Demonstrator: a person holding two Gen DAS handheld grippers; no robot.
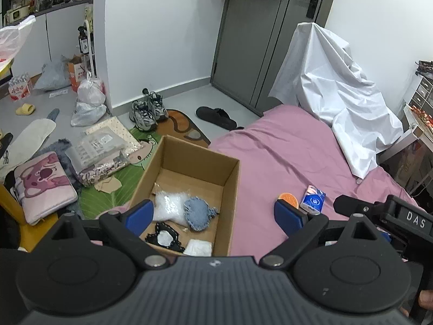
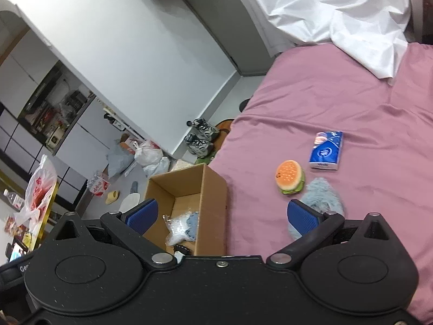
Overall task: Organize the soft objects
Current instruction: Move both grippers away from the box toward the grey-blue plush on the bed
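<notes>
The cardboard box (image 1: 189, 178) sits at centre frame in the left wrist view, on the edge of the pink bed sheet (image 1: 292, 146), open side up; this probably serves as the collection bin. Its long axis runs from the lower centre toward the upper left of that frame. Already inside lie a white crinkled pouch (image 1: 169, 205), a blue denim plush (image 1: 197, 212), a black-and-white fabric piece (image 1: 165, 237) and a small white pad (image 1: 199, 247). Still outside, in the right wrist view, the burger toy (image 2: 290, 176) lies right of centre, touching a fluffy blue-grey item (image 2: 322, 192) below it; the tissue pack (image 2: 327, 150) lies just beside, its long axis pointing to the upper right. The left gripper (image 1: 213, 214) is spread wide and empty above the box. The right gripper (image 2: 224, 214) is likewise wide and empty, its right finger over the fluffy item, suggesting that is the next pickup. A white sheet (image 2: 338, 13) covers the upper right.
</notes>
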